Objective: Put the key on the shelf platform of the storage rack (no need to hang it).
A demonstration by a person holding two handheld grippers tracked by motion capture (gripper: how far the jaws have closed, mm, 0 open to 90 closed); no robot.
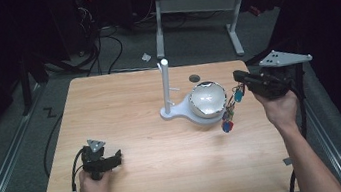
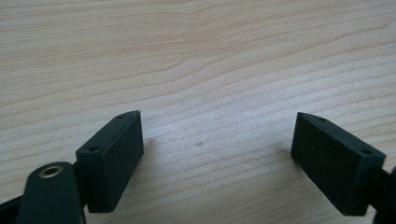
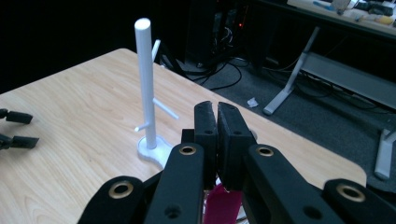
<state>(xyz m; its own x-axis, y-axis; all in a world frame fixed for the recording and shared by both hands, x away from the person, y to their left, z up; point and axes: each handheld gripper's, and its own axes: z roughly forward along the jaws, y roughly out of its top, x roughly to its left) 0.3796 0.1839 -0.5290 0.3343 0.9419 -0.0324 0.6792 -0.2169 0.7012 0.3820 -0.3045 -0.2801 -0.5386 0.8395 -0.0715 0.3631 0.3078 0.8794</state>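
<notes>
A keychain (image 1: 229, 114) is seen hanging from the right gripper (image 1: 237, 75), above the worktop (image 1: 125, 112) near its right edge and just beside a bowl (image 1: 207, 99). The keychain is made up of a teal tag at the top, a short string of small multicoloured pieces, and a blue and red charm at the bottom; in the right gripper view a magenta piece (image 3: 223, 201) is visible below the jaws. The right gripper's (image 3: 216, 122) jaws are pressed together, clenched on the keychain's upper end.

One shiny, light-coloured bowl rests on the base of one white stand (image 1: 166, 89), right of the worktop's centre. The stand (image 3: 145, 88) is a single upright post with three short pegs on a flat base.

One dark round spot (image 1: 194, 78) is seen near the far edge.

The left gripper (image 1: 117, 158) is held low near the near-left corner, its jaws released and spread wide over bare wood (image 2: 205, 70), with nothing between them.
</notes>
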